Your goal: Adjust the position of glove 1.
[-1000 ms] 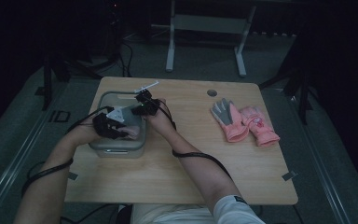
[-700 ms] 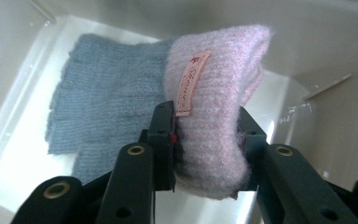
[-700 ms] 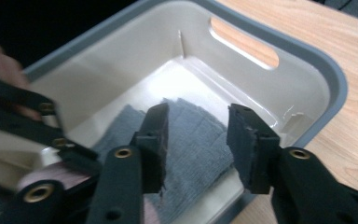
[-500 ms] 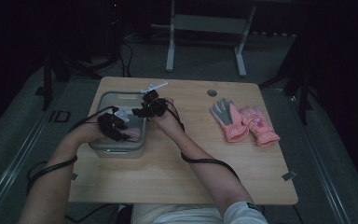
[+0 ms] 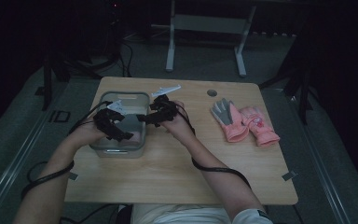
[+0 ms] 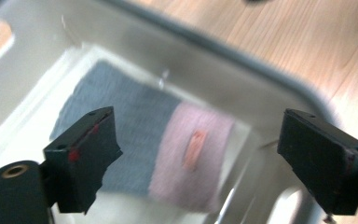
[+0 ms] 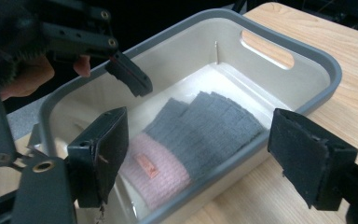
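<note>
A white bin with a grey rim (image 5: 126,94) stands at the table's left. Inside it lies a folded grey glove with a pink cuff (image 6: 168,149) (image 7: 200,135). In the high view my left gripper (image 5: 116,128) hovers over the bin's near left part. My right gripper (image 5: 151,114) is at the bin's right edge. In the left gripper view the left gripper (image 6: 200,126) is open above the glove, holding nothing. The right gripper (image 7: 200,140) is also open and looks down into the bin (image 7: 326,65). The left gripper (image 7: 121,65) shows across from it.
A pair of pink and grey gloves (image 5: 244,121) lies at the right of the wooden table (image 5: 177,172). A round cable hole (image 5: 211,92) sits near the far edge. Cables trail off the near left side. A metal stand (image 5: 205,23) is behind the table.
Both grippers have come up out of the bin. The right one has shifted right, to the bin's right edge. The glove stays in the bin.
</note>
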Demonstrator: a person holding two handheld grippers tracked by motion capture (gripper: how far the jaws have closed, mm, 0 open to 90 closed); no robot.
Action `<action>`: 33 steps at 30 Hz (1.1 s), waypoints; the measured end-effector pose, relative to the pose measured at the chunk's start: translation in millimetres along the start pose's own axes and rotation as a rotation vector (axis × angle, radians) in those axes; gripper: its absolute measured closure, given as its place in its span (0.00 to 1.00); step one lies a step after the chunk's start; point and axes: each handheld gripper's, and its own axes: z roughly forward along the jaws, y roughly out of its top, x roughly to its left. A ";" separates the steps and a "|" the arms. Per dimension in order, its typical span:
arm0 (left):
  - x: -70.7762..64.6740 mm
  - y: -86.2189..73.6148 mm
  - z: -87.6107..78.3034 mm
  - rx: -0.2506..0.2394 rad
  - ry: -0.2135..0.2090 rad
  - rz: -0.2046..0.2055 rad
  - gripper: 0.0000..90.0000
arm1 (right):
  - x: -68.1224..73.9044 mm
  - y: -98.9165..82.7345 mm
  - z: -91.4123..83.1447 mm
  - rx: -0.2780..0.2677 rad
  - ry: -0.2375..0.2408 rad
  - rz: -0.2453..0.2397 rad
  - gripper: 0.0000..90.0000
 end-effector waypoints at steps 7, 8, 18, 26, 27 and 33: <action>-28.1 13.2 2.8 -0.073 -0.031 0.030 0.07 | -1.2 -14.8 -21.5 0.001 0.005 -0.038 0.20; -31.8 15.0 3.6 -0.085 -0.033 0.036 0.07 | -2.1 -16.3 -23.1 0.004 0.002 -0.055 0.20; -62.4 31.4 16.4 -0.198 -0.068 0.026 0.07 | -11.7 -34.7 -50.3 -0.011 -0.068 -0.109 0.16; -93.8 38.5 30.8 -0.267 -0.128 0.060 0.07 | -24.9 -56.6 -86.0 -0.007 -0.112 -0.042 0.15; -98.7 39.4 32.9 -0.266 -0.123 0.075 0.07 | -26.8 -59.7 -90.6 -0.012 -0.115 -0.030 0.15; -117.4 42.1 45.6 -0.258 -0.141 0.088 0.07 | -41.7 -76.2 -114.4 -0.038 -0.126 0.027 0.14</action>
